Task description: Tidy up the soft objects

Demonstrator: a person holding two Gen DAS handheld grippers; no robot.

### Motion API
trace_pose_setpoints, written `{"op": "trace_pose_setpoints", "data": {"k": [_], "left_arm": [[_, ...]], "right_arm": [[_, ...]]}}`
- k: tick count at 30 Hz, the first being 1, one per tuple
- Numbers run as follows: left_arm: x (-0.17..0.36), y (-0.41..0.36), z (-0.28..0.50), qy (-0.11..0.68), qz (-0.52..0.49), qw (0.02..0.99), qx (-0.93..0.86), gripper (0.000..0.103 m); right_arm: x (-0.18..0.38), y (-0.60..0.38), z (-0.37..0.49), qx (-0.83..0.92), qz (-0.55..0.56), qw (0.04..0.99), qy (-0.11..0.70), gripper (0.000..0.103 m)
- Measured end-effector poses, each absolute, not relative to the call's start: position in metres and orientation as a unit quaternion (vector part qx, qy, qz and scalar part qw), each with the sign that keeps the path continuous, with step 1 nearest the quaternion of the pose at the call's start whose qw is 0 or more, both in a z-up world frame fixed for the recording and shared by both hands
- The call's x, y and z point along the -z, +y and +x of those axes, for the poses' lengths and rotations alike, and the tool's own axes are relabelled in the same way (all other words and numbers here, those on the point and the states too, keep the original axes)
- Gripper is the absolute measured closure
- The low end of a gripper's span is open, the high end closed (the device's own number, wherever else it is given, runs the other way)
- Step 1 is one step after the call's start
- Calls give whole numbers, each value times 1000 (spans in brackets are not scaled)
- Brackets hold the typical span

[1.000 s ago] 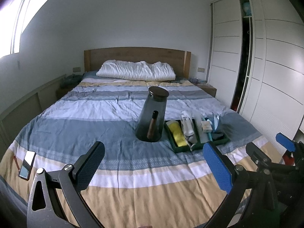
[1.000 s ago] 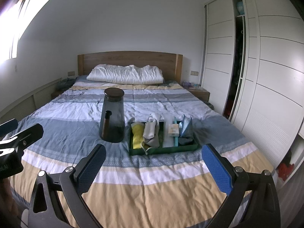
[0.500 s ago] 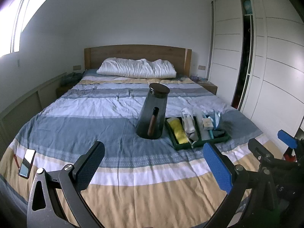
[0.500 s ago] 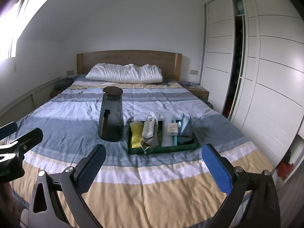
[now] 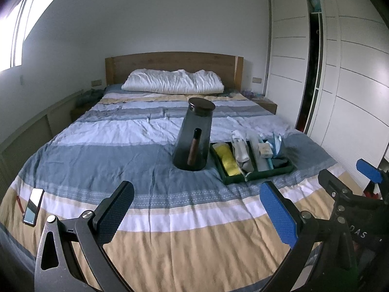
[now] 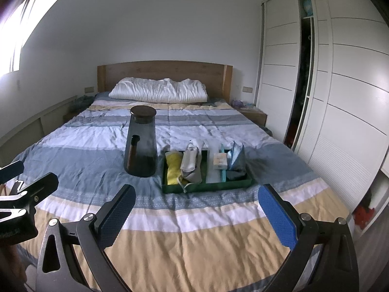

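On the bed (image 6: 194, 231), the pitcher (image 6: 141, 143) stands mid-bed just left of the tray (image 6: 209, 186), which holds a cloth (image 6: 173, 168) at its left end, a pillow (image 6: 158, 93) lies against the headboard (image 6: 165, 71) behind, and a phone (image 5: 32, 205) rests by the left edge.

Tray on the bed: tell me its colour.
The tray is dark green, clearest in the right wrist view, where its front wall faces the camera.

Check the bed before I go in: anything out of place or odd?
Two things. A tall dark glass pitcher stands upright on the soft duvet beside the green tray, a hard item that could tip. A phone lies near the bed's left edge. Nothing spilled.
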State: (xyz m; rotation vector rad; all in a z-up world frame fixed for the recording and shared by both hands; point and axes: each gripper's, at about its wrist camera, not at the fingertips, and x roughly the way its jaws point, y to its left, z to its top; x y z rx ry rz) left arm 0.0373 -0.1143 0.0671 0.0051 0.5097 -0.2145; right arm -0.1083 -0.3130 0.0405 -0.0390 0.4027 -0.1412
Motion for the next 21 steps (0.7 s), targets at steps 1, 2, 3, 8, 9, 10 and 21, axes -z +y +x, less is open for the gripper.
{"op": "trace_pose_setpoints", "data": {"k": [1,2,3,8,9,10,21], "left_arm": [[-67,-114,38,252,2,962,105,2],[-67,-114,37,251,2,962,105,2],[-67,-114,37,249,2,963,104,2],[-67,-115,38,253,-1,962,107,2],[-67,-114,38,253,-1,962,107,2],[-67,-114,38,254,-2,961,107,2],[-68,-114,38,252,-2,962,107,2]], "right_arm": [[-40,-313,-108,70,-19,977,200,0],[-40,-313,-107,70,-20,977,200,0],[-40,-313,-107,70,-20,977,200,0],[-40,-312,-107,70,-20,977,200,0],[-40,-312,-107,70,-20,977,200,0],[-39,-312,-106,70,-20,977,200,0],[-39,-312,-105,69,-21,977,201,0]]}}
